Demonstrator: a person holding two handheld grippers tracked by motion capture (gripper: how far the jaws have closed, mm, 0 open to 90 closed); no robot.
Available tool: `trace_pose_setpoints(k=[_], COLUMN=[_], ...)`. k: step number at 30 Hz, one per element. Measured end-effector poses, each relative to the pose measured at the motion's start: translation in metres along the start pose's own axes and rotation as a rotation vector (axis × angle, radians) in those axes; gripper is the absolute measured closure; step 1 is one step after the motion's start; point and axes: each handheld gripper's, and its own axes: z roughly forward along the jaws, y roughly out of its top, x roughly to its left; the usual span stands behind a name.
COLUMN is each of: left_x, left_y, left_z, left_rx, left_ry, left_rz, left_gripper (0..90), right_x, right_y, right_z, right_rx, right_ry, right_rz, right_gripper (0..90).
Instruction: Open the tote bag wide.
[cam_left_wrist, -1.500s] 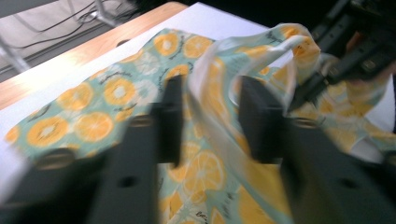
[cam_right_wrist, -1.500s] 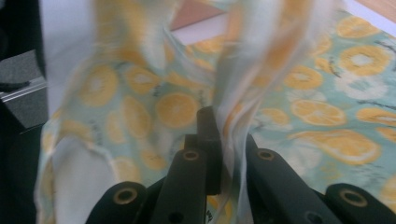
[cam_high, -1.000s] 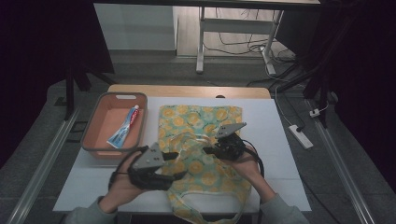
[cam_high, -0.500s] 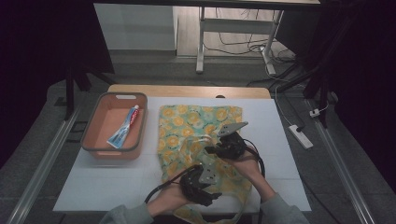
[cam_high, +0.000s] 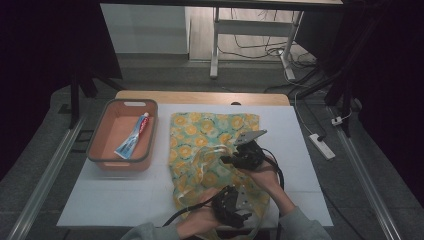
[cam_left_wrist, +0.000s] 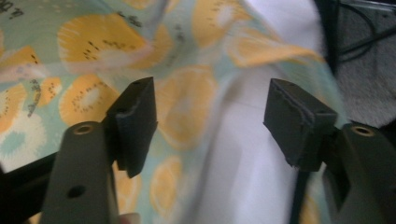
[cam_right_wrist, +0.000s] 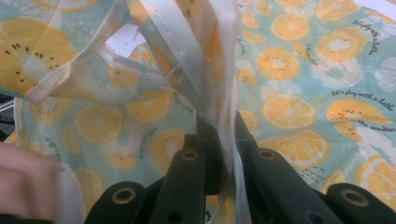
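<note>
Holding: the right gripper (cam_high: 239, 156) is clamped tight on a clear plastic strap of the bag (cam_high: 200, 131), lifting that edge off the table (cam_high: 300, 150).
Left gripper (cam_high: 235, 212): jaws spread wide with nothing between them, hovering over the bag's near end; in the left gripper view the printed plastic lies under the pads (cam_left_wrist: 135, 119), untouched.
Bag: flat on the table, just right of the tray (cam_high: 95, 150), its near end by the person's hands.
Handling: judged light, soft and floppy, the plastic likely slick; it will sag wherever it is not held.
Where to grip: a seam or strap (cam_right_wrist: 224, 84), not the loose middle.
Tray: orange, holding one tube of toothpaste (cam_high: 133, 142) lying slantwise.
</note>
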Motion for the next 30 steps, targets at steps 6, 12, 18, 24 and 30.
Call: trace_pose_setpoints(k=[6, 12, 18, 24, 30], left_x=[0.007, 0.014, 0.006, 0.0, -0.008], left_y=[0.004, 0.004, -0.003, -0.022, -0.037], left_z=[0.022, 0.021, -0.018, -0.046, -0.067], left_rx=[0.024, 0.037, 0.0, -0.006, -0.01], left_ry=[-0.037, -0.09, -0.154, -0.195, -0.215], left_rz=[0.004, 0.017, 0.068, 0.089, 0.105], left_gripper=[52.3, 88.2, 88.8, 88.8, 88.7], right_x=[-0.003, -0.008, -0.023, -0.035, -0.047], right_y=[-0.002, -0.003, -0.01, -0.016, -0.023], right_z=[-0.001, -0.007, -0.016, -0.024, -0.03], right_rx=[-0.003, -0.01, -0.04, -0.058, -0.068], right_ry=[-0.004, -0.029, -0.052, -0.099, -0.153], right_rz=[0.007, 0.015, 0.069, 0.117, 0.168], right_gripper=[87.1, 87.1, 87.1, 87.1, 87.1])
